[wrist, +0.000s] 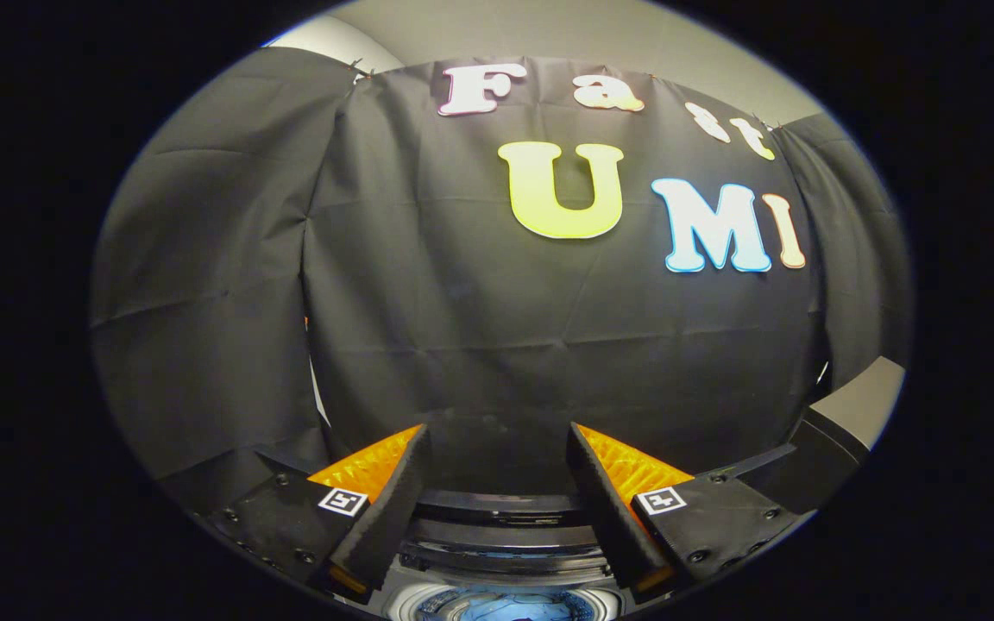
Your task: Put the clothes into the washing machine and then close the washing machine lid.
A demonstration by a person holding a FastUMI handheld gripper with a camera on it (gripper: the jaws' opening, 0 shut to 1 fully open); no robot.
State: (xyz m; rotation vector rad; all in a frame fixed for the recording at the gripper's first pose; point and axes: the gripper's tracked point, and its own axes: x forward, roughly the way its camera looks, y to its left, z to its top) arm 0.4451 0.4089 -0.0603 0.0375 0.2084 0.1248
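My gripper (pixel 497 435) is open, its two fingers spread wide with nothing between them, held high and facing the booth's black cloth wall. Low down between the finger bases I see the washing machine's round drum opening (pixel 501 602), with something blue inside that I cannot make out. Just beyond the opening, the raised dark lid and back rim (pixel 497 517) of the washing machine curve across between the fingers.
The black cloth wall (pixel 497 328) hangs close ahead, beyond the machine. A dark box-like object with a pale top (pixel 842 414) stands to the right of the right finger.
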